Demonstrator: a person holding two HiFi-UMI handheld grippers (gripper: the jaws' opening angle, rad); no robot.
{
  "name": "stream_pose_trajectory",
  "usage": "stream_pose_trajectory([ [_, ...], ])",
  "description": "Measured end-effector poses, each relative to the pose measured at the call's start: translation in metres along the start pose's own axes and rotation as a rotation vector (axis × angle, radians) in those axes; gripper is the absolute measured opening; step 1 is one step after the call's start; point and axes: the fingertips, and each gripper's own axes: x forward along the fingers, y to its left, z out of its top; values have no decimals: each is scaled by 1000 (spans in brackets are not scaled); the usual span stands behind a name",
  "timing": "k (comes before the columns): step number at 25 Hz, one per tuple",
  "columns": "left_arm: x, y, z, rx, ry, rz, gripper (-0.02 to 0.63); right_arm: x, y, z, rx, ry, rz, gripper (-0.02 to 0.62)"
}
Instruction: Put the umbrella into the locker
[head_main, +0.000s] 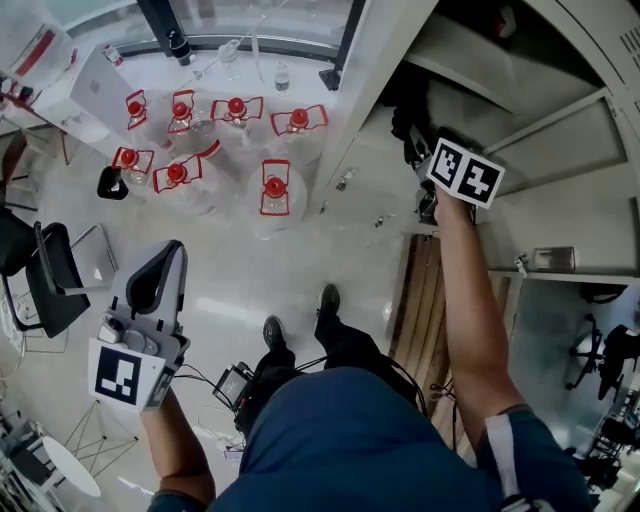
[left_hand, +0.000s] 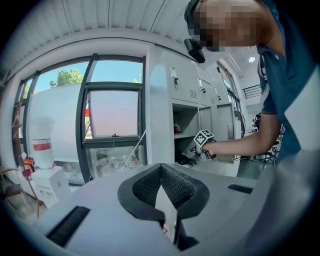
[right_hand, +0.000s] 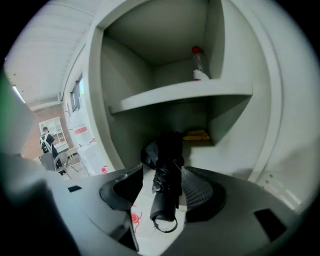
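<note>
**Condition.** The right gripper (right_hand: 161, 175) stands at the open locker (right_hand: 180, 95). Its fingers (right_hand: 200, 187) are spread wide and do not clamp anything. The folded black umbrella (right_hand: 167, 165) lies between them at the centre of the right gripper view. Its far end reaches into the compartment under the shelf, and its handle and wrist loop (right_hand: 165, 225) point back toward the camera. It cannot be told whether the umbrella rests fully on the compartment floor. The left gripper (left_hand: 161, 169) is at the lower left of the head view, well apart from the locker, with its fingers pressed together on nothing.

**Hazards.**
- The wrist loop hangs close to the fingers, so a careless pull-back could snag it and drag the umbrella out.
- If the handle end overhangs the edge, the umbrella could tip or slide out.
- A push deeper could shove the yellow object (right_hand: 196, 135) behind it.

**Markings.**
- No legible writing is found.
- The red print on the white surface below the right fingers is too blurred to read.
- So are the red-and-white sign (right_hand: 80, 131) at the left and the label on the red-capped bottle (right_hand: 198, 65) on the shelf.
- The gripper cubes carry only black-and-white squares.
</note>
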Motion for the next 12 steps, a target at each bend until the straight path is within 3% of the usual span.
stream_pose_trajectory([
  [6, -17, -4, 21, 50, -25, -16, 18, -61, 19, 18, -44, -84, 25, 235],
  [12, -54, -6, 37, 64, -59, -14, 18, -135, 59, 32, -87, -181, 101, 137],
])
